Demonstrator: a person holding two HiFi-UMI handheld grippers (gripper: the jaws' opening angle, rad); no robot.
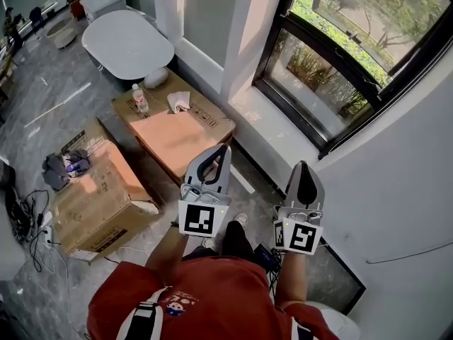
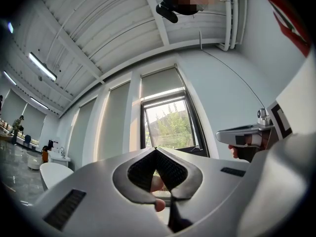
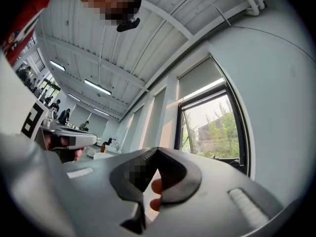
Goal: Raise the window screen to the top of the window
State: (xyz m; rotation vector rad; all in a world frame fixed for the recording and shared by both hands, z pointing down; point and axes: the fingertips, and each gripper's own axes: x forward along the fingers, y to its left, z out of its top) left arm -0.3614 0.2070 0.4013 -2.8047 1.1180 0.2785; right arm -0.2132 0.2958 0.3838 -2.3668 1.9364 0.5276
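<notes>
Below the head camera, the left tool [image 1: 225, 148] and the right tool [image 1: 303, 164] are held side by side in front of the person, both with jaws shut and empty. The window [image 1: 340, 62] lies ahead and to the right, so the right tool is the nearer, though neither touches frame or sill. On the floor to the left stand two closed cardboard boxes. The nearer box [image 1: 99, 190] carries a dark bundle [image 1: 65, 167]. The farther box [image 1: 177, 129] carries a bottle [image 1: 140, 98] and a crumpled tissue [image 1: 178, 103]. What the boxes hold cannot be told. Along the left tool [image 2: 156, 150], the jaws meet at their tips, with only the person's finger [image 2: 157, 184] showing through the hollow behind them. The window screen [image 2: 160, 81] hangs ahead and well above, covering the upper part of the window, its lower edge running level across the frame. Along the right tool [image 3: 157, 150], jaws likewise closed on nothing, the window screen [image 3: 200, 78] sits up and to the right, well apart. The coming reach probably has to go forward and up to that lower edge.
</notes>
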